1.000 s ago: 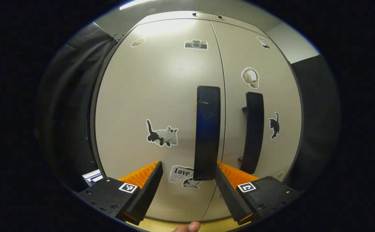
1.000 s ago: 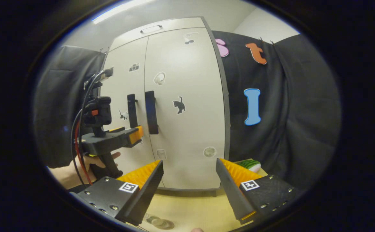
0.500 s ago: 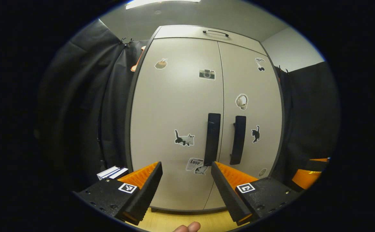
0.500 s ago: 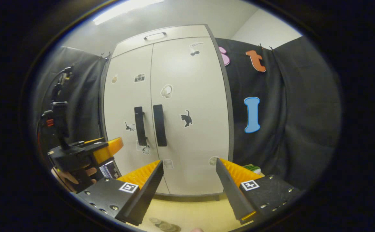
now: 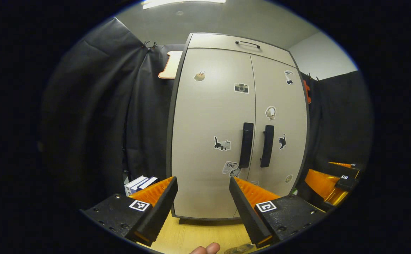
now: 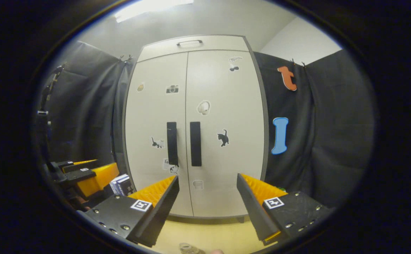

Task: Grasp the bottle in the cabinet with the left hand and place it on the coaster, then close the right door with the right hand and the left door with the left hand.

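Observation:
The pale cabinet (image 5: 209,116) (image 6: 223,88) stands on the wooden table with both doors shut. Its two dark handles (image 5: 246,144) (image 6: 195,143) sit side by side at the middle seam. My left gripper (image 5: 202,181) is open and hangs well back from the left door, holding nothing. It also appears at the left of the right gripper view (image 6: 82,174). My right gripper (image 6: 207,178) is open and empty too, facing the doors from a distance, and sits low at the right of the left gripper view (image 5: 336,180). A clear rounded thing (image 6: 190,249) peeks in at the bottom edge, too cut off to identify.
A small stack of books (image 5: 140,183) (image 6: 120,183) lies left of the cabinet's foot. Something green (image 6: 280,189) lies by the cabinet's right side. Black cloth hangs on both sides. Light wooden tabletop (image 5: 195,236) stretches in front of the cabinet. A fingertip (image 5: 205,249) shows at the bottom.
Both grippers have drawn back from the cabinet, so it looks smaller. The left gripper, close up at the left door's handle a second ago, is now far from it. Doors stay shut.

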A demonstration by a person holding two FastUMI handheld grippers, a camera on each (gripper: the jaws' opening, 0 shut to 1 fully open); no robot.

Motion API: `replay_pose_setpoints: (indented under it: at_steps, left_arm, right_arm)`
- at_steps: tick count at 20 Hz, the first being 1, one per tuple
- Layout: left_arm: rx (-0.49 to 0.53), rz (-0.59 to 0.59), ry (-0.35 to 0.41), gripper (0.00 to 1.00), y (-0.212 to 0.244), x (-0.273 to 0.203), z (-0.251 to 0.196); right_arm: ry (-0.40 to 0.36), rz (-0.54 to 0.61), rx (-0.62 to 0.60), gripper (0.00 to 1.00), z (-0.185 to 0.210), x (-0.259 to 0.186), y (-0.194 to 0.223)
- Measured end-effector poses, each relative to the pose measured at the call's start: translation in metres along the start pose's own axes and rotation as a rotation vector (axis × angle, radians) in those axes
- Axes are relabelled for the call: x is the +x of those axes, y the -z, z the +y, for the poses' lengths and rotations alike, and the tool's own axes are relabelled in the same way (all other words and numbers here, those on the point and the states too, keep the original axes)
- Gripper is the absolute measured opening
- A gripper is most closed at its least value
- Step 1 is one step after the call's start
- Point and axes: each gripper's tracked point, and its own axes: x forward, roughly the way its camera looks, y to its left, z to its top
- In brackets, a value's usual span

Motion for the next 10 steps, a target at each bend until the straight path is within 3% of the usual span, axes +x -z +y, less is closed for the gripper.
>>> replay_pose_setpoints:
  at_steps: [5, 6, 9, 10]
  left_arm:
    - [-0.017, 0.016, 0.004, 0.94, 0.003, -0.015, 0.01]
    - [-0.013, 0.007, 0.004, 0.94, 0.001, -0.017, 0.011]
    - [0.025, -0.005, 0.01, 0.94, 0.0, -0.023, 0.011]
    - [0.034, -0.011, 0.008, 0.94, -0.002, -0.024, 0.012]
  right_arm:
    - [0.029, -0.011, 0.006, 0.99, 0.008, -0.009, -0.004]
    - [0.035, -0.011, 0.006, 0.95, 0.008, -0.011, -0.004]
    - [0.05, -0.008, -0.005, 0.95, 0.009, -0.014, -0.003]
    - [0.054, -0.008, -0.008, 0.99, 0.008, -0.016, -0.002]
